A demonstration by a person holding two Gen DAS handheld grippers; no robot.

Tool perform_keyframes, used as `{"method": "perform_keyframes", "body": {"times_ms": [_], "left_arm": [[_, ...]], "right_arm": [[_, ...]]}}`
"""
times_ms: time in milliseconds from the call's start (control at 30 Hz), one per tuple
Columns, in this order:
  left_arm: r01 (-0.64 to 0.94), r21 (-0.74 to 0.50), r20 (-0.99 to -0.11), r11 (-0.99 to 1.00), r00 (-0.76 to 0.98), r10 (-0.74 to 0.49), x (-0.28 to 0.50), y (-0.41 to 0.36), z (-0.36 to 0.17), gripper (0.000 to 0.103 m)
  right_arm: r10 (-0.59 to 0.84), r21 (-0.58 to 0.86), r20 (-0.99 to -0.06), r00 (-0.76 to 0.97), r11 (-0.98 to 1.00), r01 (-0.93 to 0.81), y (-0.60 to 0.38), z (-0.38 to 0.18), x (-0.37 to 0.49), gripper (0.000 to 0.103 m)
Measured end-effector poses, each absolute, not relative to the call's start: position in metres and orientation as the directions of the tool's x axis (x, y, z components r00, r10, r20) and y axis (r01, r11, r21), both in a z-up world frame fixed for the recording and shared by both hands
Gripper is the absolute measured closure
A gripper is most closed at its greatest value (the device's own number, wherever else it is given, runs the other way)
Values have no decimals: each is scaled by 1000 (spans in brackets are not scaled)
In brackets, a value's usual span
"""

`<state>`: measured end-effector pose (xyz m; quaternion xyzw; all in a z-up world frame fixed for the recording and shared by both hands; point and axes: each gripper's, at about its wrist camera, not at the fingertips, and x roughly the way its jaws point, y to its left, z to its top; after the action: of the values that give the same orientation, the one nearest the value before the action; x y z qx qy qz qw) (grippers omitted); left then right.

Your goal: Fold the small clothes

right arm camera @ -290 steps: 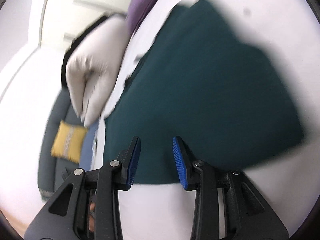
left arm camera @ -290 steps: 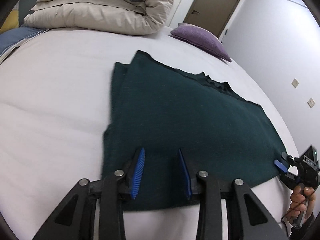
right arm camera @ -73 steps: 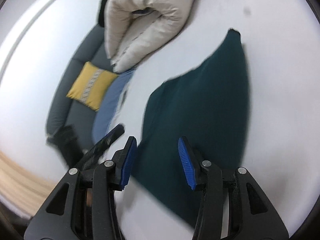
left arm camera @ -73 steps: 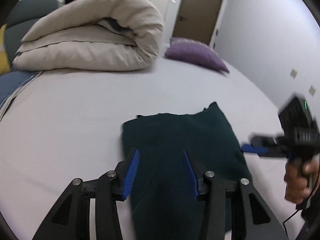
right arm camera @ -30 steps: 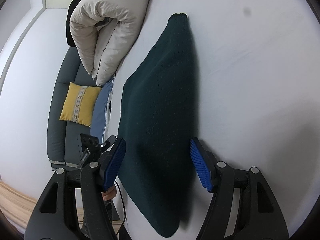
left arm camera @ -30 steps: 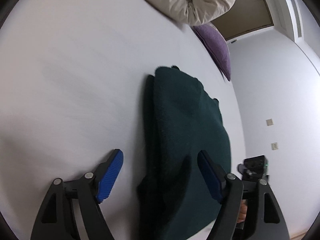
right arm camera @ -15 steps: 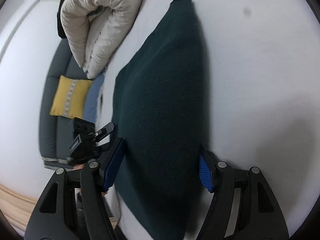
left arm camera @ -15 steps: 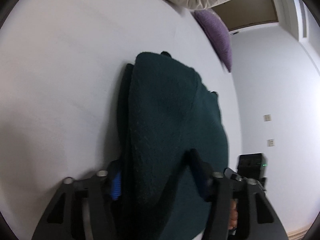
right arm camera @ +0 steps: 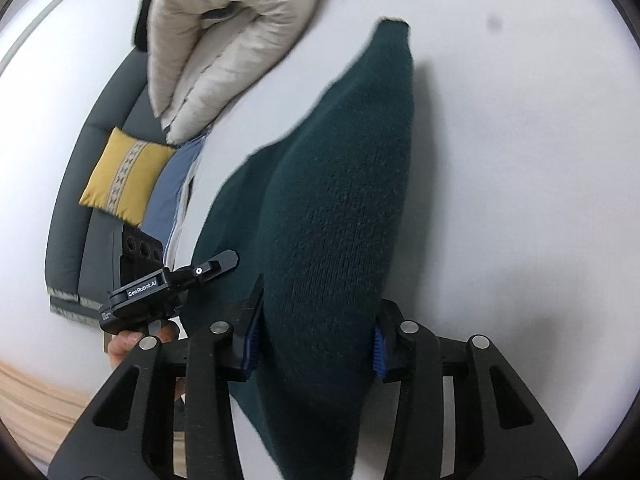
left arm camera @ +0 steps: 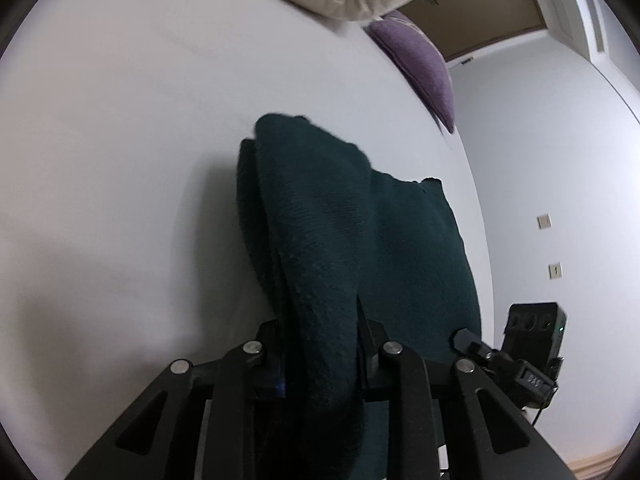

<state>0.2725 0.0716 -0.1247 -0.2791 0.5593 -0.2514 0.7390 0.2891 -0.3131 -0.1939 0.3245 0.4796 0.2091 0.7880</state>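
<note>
A folded dark green knit garment (left arm camera: pixel 360 240) lies lengthwise on the white bed (left arm camera: pixel 120 160), and its near end rises off the sheet. My left gripper (left arm camera: pixel 320 360) has that end's left corner bunched between its jaws, which are closing on the cloth. In the right wrist view the same garment (right arm camera: pixel 340 200) fills the gap of my right gripper (right arm camera: pixel 316 344). Both blue pads press its sides and these jaws are closing too. Each view shows the other gripper low beside the cloth: a right gripper finger (left arm camera: pixel 464 338) and a left gripper finger (right arm camera: pixel 218 262).
A rolled beige duvet (right arm camera: pixel 224 20) lies at the bed's far end, with a purple pillow (left arm camera: pixel 420 60) beside it near a brown door (left arm camera: pixel 480 12). A grey sofa (right arm camera: pixel 72 216) with a yellow cushion (right arm camera: pixel 124 176) stands past the bed's left edge. A person's hand (right arm camera: pixel 124 344) holds the left gripper.
Both grippers went from wide open astride the garment's near end to shut on it. That end has lifted off the bed and bunched up.
</note>
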Motion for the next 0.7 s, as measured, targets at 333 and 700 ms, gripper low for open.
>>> {"method": "perform_keyframes", "body": {"times_ms": [333, 700], "left_arm": [[152, -677, -682, 720, 238, -691, 149, 49, -96, 77], [201, -663, -697, 721, 184, -693, 76, 10, -110, 77]], "right_arm": [[664, 730, -587, 463, 681, -51, -316, -176, 138, 64], [661, 756, -559, 501, 654, -19, -359, -204, -4, 64]]}}
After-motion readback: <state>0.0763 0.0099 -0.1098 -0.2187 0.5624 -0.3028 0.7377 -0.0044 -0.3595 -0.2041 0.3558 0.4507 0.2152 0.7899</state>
